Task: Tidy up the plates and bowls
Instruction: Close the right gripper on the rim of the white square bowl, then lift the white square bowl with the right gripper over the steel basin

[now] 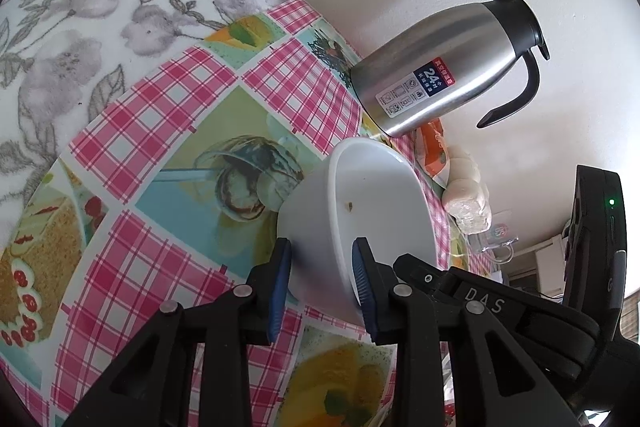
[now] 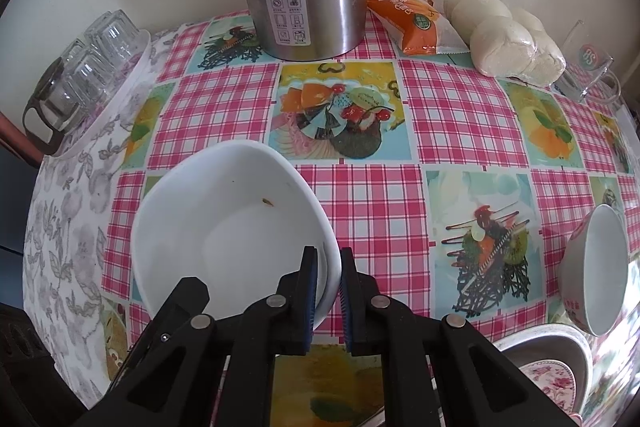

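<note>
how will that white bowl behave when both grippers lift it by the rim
The white bowl looks rigid and glossy, probably ceramic, so it should hold its shape but could slip on the narrow rim pinches. Both the left gripper and right gripper clamp its wall, which likely limits tipping. It would probably break if dropped.

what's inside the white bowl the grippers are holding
The white bowl is nearly empty: one small brown speck clings to its inner wall. The right gripper pinches the rim, and its inner finger covers a strip of the inside.
</note>
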A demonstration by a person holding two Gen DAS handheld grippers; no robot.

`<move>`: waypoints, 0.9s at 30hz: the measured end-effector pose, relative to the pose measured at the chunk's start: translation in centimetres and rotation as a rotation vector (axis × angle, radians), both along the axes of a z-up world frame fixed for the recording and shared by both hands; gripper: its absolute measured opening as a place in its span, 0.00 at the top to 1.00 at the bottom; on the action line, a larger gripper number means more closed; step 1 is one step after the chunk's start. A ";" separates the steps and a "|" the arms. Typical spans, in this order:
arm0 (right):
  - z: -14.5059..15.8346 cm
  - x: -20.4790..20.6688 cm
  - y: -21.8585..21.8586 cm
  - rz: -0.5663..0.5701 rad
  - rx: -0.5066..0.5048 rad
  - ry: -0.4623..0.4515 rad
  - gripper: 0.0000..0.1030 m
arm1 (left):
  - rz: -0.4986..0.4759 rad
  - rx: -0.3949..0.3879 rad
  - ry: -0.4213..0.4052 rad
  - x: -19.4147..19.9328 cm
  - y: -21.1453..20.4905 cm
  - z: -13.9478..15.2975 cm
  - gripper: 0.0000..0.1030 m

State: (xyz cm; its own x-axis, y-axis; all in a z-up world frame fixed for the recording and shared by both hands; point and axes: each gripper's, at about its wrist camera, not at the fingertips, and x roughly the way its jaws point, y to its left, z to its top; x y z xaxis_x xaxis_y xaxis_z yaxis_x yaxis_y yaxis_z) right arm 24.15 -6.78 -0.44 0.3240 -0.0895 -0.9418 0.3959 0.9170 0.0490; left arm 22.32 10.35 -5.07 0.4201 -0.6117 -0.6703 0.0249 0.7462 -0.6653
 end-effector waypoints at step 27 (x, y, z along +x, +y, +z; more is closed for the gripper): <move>4.7 -1.7 2.5 0.119 -0.010 -0.127 0.88 | 0.010 0.044 -0.106 -1.6 1.2 4.1 0.68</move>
